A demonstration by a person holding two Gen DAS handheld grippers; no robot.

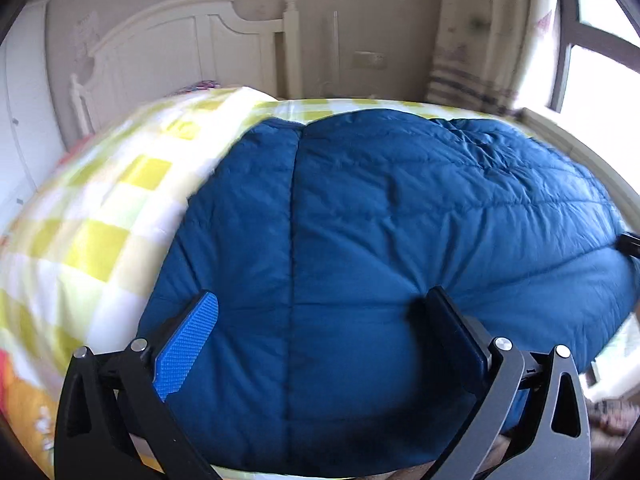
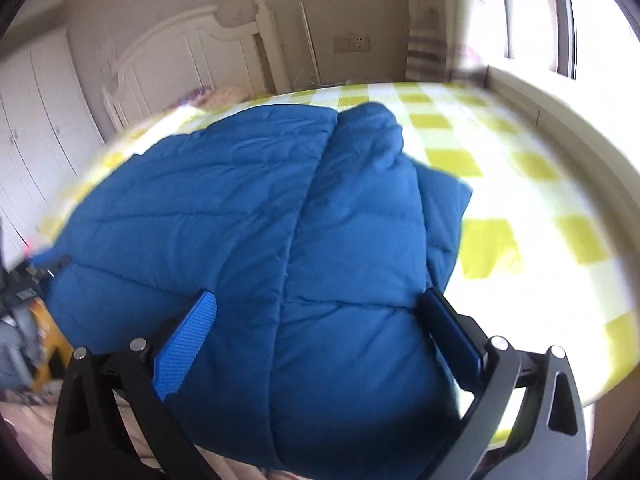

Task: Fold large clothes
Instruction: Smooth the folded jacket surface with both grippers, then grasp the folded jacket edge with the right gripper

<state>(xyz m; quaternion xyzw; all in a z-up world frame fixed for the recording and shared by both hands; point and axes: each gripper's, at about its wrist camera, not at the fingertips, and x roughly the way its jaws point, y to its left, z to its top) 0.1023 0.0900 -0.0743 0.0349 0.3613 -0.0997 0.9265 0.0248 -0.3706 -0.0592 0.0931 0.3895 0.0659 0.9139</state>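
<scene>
Blue quilted jacket point(image 1: 380, 220) fills the frame centre, puffy and creased, lying on the yellow-checked bedsheet point(image 1: 100, 240). Left gripper point(image 1: 320, 320) and right gripper point(image 2: 316, 316) both stand wide apart over it, gripping nothing.

the left gripper point(image 1: 320, 312) was wide open, its two fingers spread well apart. the blue ridged pad point(image 1: 186, 346) sat at about 8 o'clock in its own view, the dark finger point(image 1: 456, 332) at about 4 o'clock. the right gripper point(image 2: 318, 314) was equally spread, blue pad point(image 2: 184, 346) at 8 o'clock, dark finger point(image 2: 450, 330) at 4 o'clock. both pointed forward and somewhat downward.
</scene>
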